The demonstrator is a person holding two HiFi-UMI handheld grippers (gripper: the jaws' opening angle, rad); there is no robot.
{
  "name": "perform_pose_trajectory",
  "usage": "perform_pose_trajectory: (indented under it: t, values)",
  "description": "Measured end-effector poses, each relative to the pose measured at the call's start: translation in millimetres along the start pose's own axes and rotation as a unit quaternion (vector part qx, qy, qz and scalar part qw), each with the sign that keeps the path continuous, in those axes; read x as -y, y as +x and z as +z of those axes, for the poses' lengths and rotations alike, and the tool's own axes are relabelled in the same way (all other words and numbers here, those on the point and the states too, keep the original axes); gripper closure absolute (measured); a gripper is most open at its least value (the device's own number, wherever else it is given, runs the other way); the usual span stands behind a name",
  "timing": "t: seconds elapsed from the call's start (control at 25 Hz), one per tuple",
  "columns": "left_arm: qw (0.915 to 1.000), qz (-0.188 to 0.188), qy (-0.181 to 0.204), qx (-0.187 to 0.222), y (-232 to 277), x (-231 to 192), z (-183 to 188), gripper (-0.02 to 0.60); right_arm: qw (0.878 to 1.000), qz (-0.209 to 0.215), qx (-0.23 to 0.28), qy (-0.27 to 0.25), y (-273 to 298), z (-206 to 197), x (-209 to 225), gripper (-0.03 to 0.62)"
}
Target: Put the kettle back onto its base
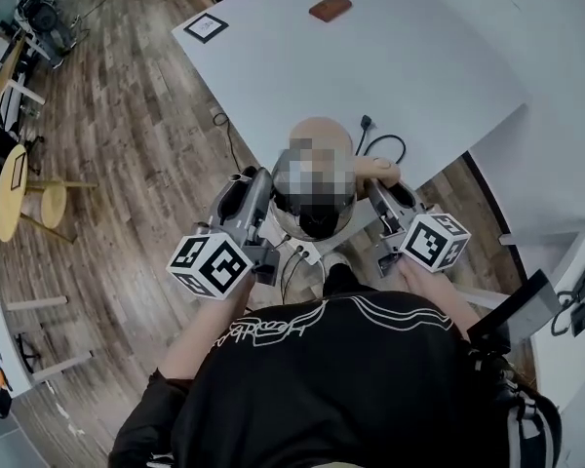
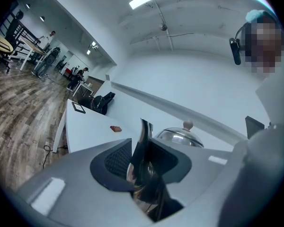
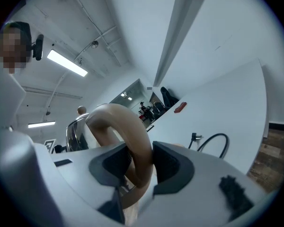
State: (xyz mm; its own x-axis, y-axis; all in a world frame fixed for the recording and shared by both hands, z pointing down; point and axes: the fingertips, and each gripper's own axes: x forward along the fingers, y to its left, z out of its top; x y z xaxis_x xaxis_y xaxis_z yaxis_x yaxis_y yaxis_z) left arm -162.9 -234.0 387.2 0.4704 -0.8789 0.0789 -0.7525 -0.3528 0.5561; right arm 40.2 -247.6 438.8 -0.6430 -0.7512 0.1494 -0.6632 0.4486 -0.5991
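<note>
Kettle: one steel kettle [image 1: 317,220] is held up between the two grippers at the near corner of the white table [image 1: 419,57].
Left gripper [image 1: 256,191]: the jaws are partly closed, and the steel spout [image 2: 144,143] is clamped between them.
Right gripper [image 1: 383,195]: the jaws are set wider, and the tan handle [image 3: 135,131] is gripped between the pads.
Base: one round tan base [image 1: 317,133] is seen on the table just beyond the kettle. Whether the two touch cannot be told.
Cable: one black cable [image 1: 388,144] with one plug [image 1: 366,122] is laid just beside the base, on its right side.
Other things: one small brown thing [image 1: 330,7] and one marker card [image 1: 206,26] are placed well apart from the kettle, at the far side of the table.
Floor: a wooden floor [image 1: 127,164] is seen to the left of the table.
</note>
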Motion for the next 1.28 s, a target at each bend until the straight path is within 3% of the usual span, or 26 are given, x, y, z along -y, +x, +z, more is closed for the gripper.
perform_pose_trajectory:
  t: [0.32,0.52,0.72,0.92,1.28]
  values:
    - [0.9998,-0.017,0.008,0.009,27.1,-9.2,3.5,0.471,1.000,0.005,0.006,-0.016,19.3,14.8,16.0,0.456]
    - [0.9999,-0.004,0.006,0.009,93.1,-37.9,14.1,0.472,1.000,0.016,-0.015,-0.013,76.8,42.8,60.4,0.454]
    - [0.9994,-0.023,0.020,0.019,105.8,-48.9,15.0,0.472,0.999,0.024,-0.009,-0.027,93.1,46.5,68.8,0.456]
    - [0.9991,-0.029,0.021,0.022,165.2,-88.1,13.0,0.474,0.999,0.032,-0.015,-0.032,149.5,57.6,114.9,0.456]
    - [0.9990,-0.038,0.013,0.020,174.4,-102.6,-11.4,0.476,0.998,0.027,-0.015,-0.046,154.1,44.5,134.7,0.456]
